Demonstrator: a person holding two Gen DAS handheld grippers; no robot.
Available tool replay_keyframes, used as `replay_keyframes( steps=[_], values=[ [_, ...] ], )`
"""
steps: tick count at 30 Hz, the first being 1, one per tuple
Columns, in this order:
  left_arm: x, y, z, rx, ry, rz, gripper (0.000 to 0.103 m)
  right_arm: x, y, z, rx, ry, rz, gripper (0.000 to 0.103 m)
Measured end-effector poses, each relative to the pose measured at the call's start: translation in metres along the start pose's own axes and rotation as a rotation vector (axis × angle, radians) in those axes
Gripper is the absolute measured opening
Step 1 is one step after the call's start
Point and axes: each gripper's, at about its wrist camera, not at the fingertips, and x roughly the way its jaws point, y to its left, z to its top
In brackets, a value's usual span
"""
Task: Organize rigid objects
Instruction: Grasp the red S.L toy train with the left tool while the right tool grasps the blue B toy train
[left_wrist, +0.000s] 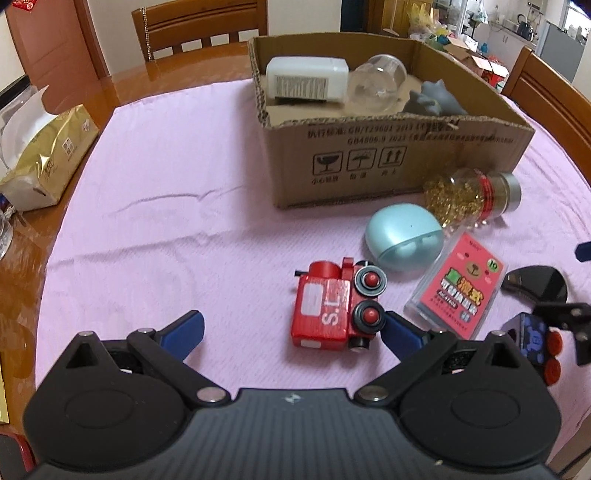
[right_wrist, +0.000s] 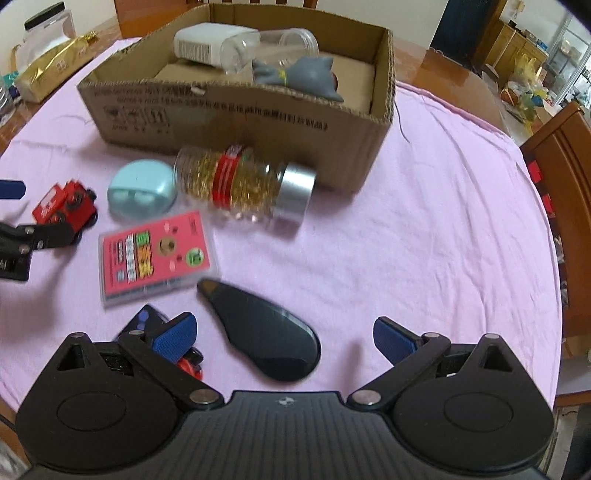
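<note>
My left gripper (left_wrist: 293, 326) is open, its fingers on either side of the near end of a red toy train (left_wrist: 334, 308), not touching it. My right gripper (right_wrist: 282, 334) is open around a flat black teardrop-shaped object (right_wrist: 267, 334). On the pink cloth lie a pale blue earbud case (left_wrist: 404, 238), a jar of gold capsules (right_wrist: 243, 184), a pink card box (right_wrist: 155, 253) and a dark blue toy car (right_wrist: 142, 319). The cardboard box (left_wrist: 369, 162) holds a white container (left_wrist: 306, 79), a clear jar (left_wrist: 376, 83) and a grey toy (right_wrist: 299, 75).
A gold tissue pack (left_wrist: 46, 155) lies at the table's left edge. Wooden chairs (left_wrist: 201, 26) stand behind and at the right (right_wrist: 565, 206). The pink cloth (left_wrist: 177, 206) covers a round wooden table.
</note>
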Motion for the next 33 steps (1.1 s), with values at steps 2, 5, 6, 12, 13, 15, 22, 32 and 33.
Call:
replay_keyframes(
  steps=[2,5,6,12,13,15,22,32,33],
  values=[
    [0.001,0.001,-0.002,0.004,0.006,0.005,0.101,-0.003,0.003,-0.005,-0.012,0.011,0.0,0.103],
    [0.0,0.007,-0.005,0.006,0.016,0.019,0.101,-0.007,0.009,-0.012,-0.035,0.022,0.011,0.103],
    [0.0,0.009,-0.006,0.004,0.019,0.025,0.101,-0.008,0.011,-0.014,-0.041,0.026,0.016,0.103],
    [0.003,0.032,-0.008,-0.044,0.03,0.089,0.101,-0.01,0.016,-0.014,-0.045,0.033,0.026,0.103],
    [0.004,0.035,-0.007,-0.053,0.031,0.11,0.101,-0.01,0.017,-0.013,-0.045,0.033,0.026,0.103],
    [0.004,0.042,-0.006,-0.068,0.026,0.139,0.101,-0.012,0.016,-0.014,-0.047,0.032,0.023,0.103],
    [-0.008,0.034,-0.007,-0.066,0.015,0.056,0.101,-0.034,0.009,-0.009,-0.037,-0.017,0.055,0.103],
    [0.004,0.011,-0.013,-0.048,0.046,0.008,0.103,-0.03,0.06,-0.01,-0.202,-0.016,0.231,0.103],
    [0.004,0.011,-0.013,-0.05,0.046,0.008,0.103,-0.027,0.063,-0.012,-0.213,-0.01,0.239,0.103]
  ],
)
